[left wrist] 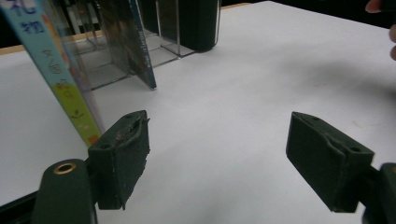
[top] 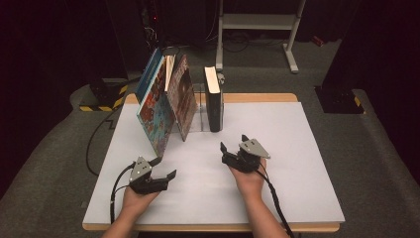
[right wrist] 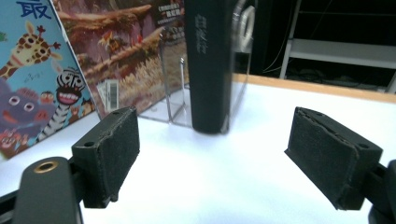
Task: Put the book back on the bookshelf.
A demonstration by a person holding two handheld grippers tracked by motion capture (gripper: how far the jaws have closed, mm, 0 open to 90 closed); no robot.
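At the lower left of the high view the left hand-held gripper (top: 166, 177) rests low on the white counter (top: 297, 163), jaws apart with nothing between them; its own view shows both black pads (left wrist: 122, 156) standing wide over bare surface, so it is released, probably parked out of the way while the other hand works. To the right of centre the right hand-held gripper (top: 233, 145) is also released, its pads (right wrist: 109, 154) spread wide and empty, and it points up the frame at the dark book (top: 213, 99). That aim, with the spine (right wrist: 208, 65) centred between the jaws in the right gripper view, suggests the dark book is the thing being gone for, and the wide opening suits a thick spine. Further up, just above the middle of the high view, the dark book stands upright in the right-hand slot of a clear acrylic rack (top: 200, 106), whose dividers keep it vertical. To its left a brown picture book (top: 182, 96) and a colourful animal book (top: 154, 116) lean leftward, their lower edges out on the counter in front of the rack. A blue book (top: 148, 74) leans behind them at the upper left.
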